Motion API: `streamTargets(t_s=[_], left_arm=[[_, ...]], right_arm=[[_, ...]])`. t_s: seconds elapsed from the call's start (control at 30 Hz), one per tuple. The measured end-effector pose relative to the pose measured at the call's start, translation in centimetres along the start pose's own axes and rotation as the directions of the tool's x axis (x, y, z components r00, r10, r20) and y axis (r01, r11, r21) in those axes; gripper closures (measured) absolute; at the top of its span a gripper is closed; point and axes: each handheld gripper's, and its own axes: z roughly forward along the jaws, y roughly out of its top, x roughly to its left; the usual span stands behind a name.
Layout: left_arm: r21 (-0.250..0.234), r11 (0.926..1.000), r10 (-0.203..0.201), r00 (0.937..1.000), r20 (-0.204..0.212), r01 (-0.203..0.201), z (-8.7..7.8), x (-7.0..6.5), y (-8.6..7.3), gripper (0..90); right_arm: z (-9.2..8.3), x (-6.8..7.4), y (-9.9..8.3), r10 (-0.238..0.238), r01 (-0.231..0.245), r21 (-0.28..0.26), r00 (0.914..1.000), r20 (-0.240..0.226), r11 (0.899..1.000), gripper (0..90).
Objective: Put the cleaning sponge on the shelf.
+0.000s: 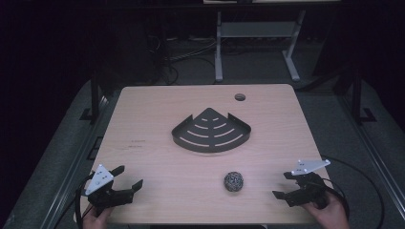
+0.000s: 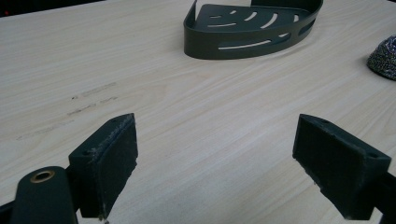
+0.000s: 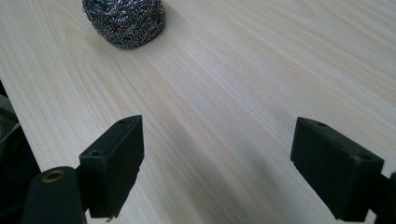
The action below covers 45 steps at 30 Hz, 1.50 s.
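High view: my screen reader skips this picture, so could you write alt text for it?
A person's two hands hold an open left gripper and an open right gripper at the near corners of a light wooden table. A steel wool ball lies between them, nearer the right one, and a dark slotted corner shelf sits at the table's middle.

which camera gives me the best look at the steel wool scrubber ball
The right gripper view: the steel wool scrubber ball sits close ahead on the table, its wire mesh sharp, though its top is cut off. The high view shows it whole but small, in front of the corner shelf basket. The left gripper view catches a cropped edge.
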Motion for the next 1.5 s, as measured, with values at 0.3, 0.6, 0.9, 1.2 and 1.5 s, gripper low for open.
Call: streamTargets(t_s=[0.3,0.6,0.9,1.2,1.5], left_arm=[[-0.002,1.0000,0.002,1.0000,-0.004,-0.002,-0.1,-0.1,0.0,13.3],[-0.001,1.0000,0.007,1.0000,0.002,-0.007,0.0,-0.4,0.0,13.3],[-0.005,1.0000,0.002,1.0000,0.001,-0.002,-0.1,-0.3,0.0,13.3],[-0.008,0.9999,0.007,1.0000,0.001,-0.007,-0.2,-0.3,0.0,13.3],[-0.011,0.9999,0.001,1.0000,-0.006,-0.001,-0.4,-0.1,-0.1,13.3]], right_arm=[[0.3,0.4,0.4,-0.016,0.016,0.015,0.9998,-0.014,1.000,16.8],[0.1,0.7,0.7,-0.024,0.025,0.007,0.9996,-0.015,1.000,16.8],[0.5,1.4,1.4,-0.054,0.054,0.008,0.9981,-0.031,0.999,16.8],[1.1,2.1,2.3,-0.077,0.078,0.021,0.9956,-0.054,0.997,16.8],[2.1,3.1,3.2,-0.116,0.119,0.039,0.9901,-0.079,0.992,16.8]])
